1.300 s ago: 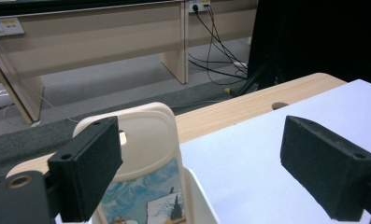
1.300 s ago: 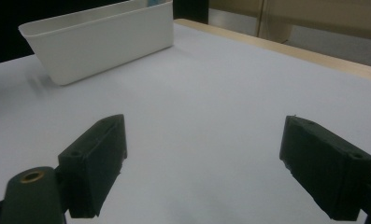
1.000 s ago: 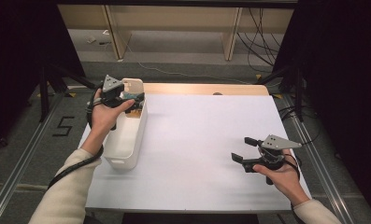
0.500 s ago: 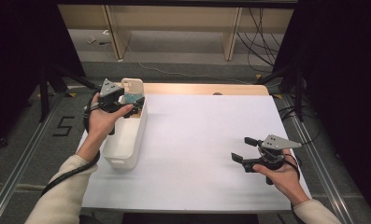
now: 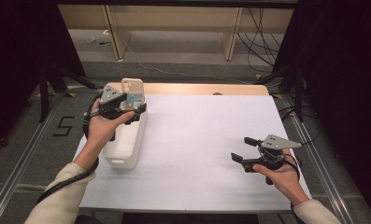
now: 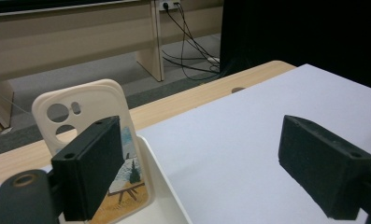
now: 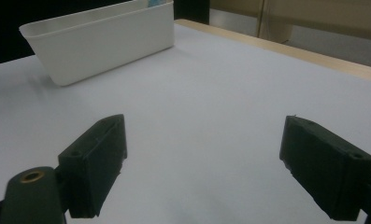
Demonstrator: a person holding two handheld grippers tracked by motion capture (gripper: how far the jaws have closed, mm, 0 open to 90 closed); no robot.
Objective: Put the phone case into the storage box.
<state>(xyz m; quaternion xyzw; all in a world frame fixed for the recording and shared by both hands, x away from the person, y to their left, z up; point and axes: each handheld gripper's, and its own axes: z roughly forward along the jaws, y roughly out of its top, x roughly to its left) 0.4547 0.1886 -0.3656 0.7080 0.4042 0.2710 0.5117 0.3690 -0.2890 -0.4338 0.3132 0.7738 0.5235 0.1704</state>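
Phone case (image 6: 87,140) — cream, with round camera cut-outs near its top and a painted picture of an easel and trees showing on its lower part — is standing upright at the far end of the white bin (image 5: 125,140), leaning against the end wall and poking above the rim. No writing on the case or bin is legible. The bin is sitting along the left edge of the white table (image 5: 197,140), long side running away from the person. Left gripper (image 6: 202,158) is hovering over the bin's far end, its jaws standing wide apart with nothing between them; the case is just behind the left-hand jaw in the left gripper view, and contact cannot be judged. Right gripper (image 5: 241,149) is resting well apart near the table's right edge — jaws equally wide, gripping nothing. A "5" (image 5: 63,126) is marked on the floor left of the table.
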